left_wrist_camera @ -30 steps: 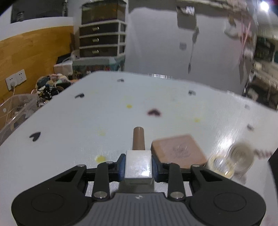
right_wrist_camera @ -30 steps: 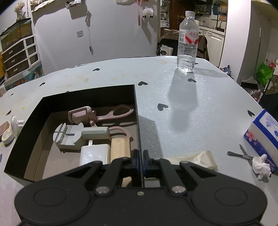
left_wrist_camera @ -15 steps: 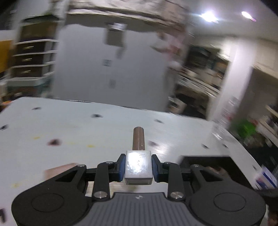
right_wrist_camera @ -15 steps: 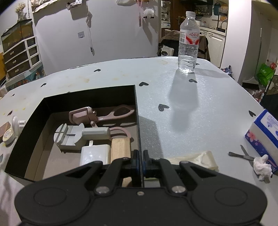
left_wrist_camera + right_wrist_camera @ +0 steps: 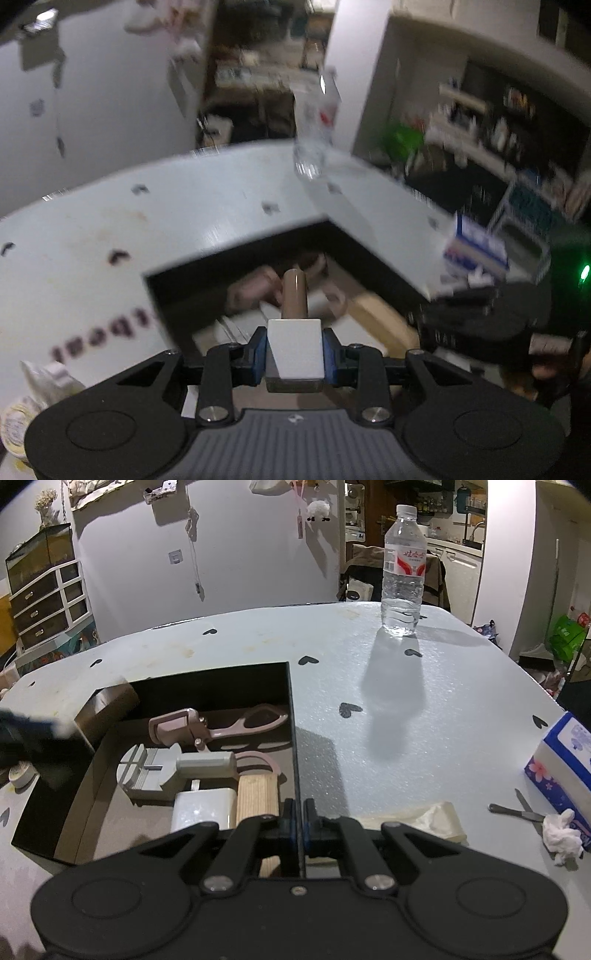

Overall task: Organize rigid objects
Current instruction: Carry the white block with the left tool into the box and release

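Note:
My left gripper (image 5: pixel 294 352) is shut on a stamp-like object with a white block (image 5: pixel 294 349) and a brown cylindrical handle (image 5: pixel 294 293), held above the open black box (image 5: pixel 173 295). In the right wrist view the same object (image 5: pixel 107 705) enters blurred at the box's left corner. My right gripper (image 5: pixel 298 821) is shut on the box's thin right wall (image 5: pixel 293 746). Inside lie pink scissors (image 5: pixel 218 727), a grey tool (image 5: pixel 177 768), a white charger (image 5: pixel 203 808) and a wooden block (image 5: pixel 256 797).
A water bottle (image 5: pixel 402 572) stands at the table's far side. A tissue pack (image 5: pixel 565 764), a crumpled tissue (image 5: pixel 561 834), small metal tweezers (image 5: pixel 517 808) and a plastic bag (image 5: pixel 417 819) lie at the right. A tape roll (image 5: pixel 20 773) sits left of the box.
My left gripper swung right from the table's left side, carrying the stamp-like object, and is now over the black box. My right gripper stayed on the box wall.

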Tool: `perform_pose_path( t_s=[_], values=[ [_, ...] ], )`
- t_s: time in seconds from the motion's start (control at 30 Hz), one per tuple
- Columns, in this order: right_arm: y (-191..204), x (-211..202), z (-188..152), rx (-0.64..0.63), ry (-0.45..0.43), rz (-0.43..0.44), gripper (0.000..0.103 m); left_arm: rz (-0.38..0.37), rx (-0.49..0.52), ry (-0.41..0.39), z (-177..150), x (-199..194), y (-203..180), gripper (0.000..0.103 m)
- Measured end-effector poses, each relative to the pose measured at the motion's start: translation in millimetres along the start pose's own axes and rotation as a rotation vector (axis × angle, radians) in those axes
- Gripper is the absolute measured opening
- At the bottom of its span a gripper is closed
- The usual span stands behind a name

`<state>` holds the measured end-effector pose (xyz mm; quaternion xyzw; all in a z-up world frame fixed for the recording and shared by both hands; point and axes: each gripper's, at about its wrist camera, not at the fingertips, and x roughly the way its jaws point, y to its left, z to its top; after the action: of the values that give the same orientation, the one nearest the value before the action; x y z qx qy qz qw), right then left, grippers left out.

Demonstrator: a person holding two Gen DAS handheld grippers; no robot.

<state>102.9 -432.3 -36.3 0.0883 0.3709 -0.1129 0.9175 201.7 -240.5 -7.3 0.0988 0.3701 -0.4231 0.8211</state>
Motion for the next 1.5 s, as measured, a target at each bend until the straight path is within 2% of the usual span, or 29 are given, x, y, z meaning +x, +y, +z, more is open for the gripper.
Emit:
perform_pose_path(
  t_s=[0.17, 0.33, 0.5, 0.7, 0.9, 1.1, 1.17, 1.23, 1.5],
  values=[
    [-2, 1, -1, 0.007, -0.004, 0.011, 0.004, 0.057, 0.051, 0.102, -4, 21, -14, 0.032],
    [-3, 3, -1, 0.009, -0.005, 0.021, 0.004, 0.090, 0.055, 0.142, -3, 25, -14, 0.032],
    [-5, 4, -1, 0.012, -0.006, 0.029, 0.004, 0.054, 0.013, 0.163, 3, 29, -13, 0.033],
    [-6, 4, -1, 0.017, -0.008, 0.035, 0.004, -0.006, -0.015, 0.180, 4, 30, -17, 0.049],
    [-6, 4, -1, 0.017, -0.008, 0.036, 0.004, -0.014, -0.013, 0.179, 4, 28, -18, 0.051],
    [-6, 4, -1, 0.016, -0.008, 0.035, 0.004, -0.017, -0.011, 0.162, 5, 23, -19, 0.062],
    [-6, 4, -1, 0.017, -0.008, 0.035, 0.004, -0.014, -0.007, 0.150, 6, 19, -19, 0.067],
    [-6, 4, -1, 0.017, -0.008, 0.035, 0.004, -0.017, -0.009, 0.137, 7, 16, -19, 0.078],
    [-6, 4, -1, 0.016, -0.008, 0.035, 0.004, -0.024, -0.011, 0.079, 8, 1, -20, 0.099]
  ],
)
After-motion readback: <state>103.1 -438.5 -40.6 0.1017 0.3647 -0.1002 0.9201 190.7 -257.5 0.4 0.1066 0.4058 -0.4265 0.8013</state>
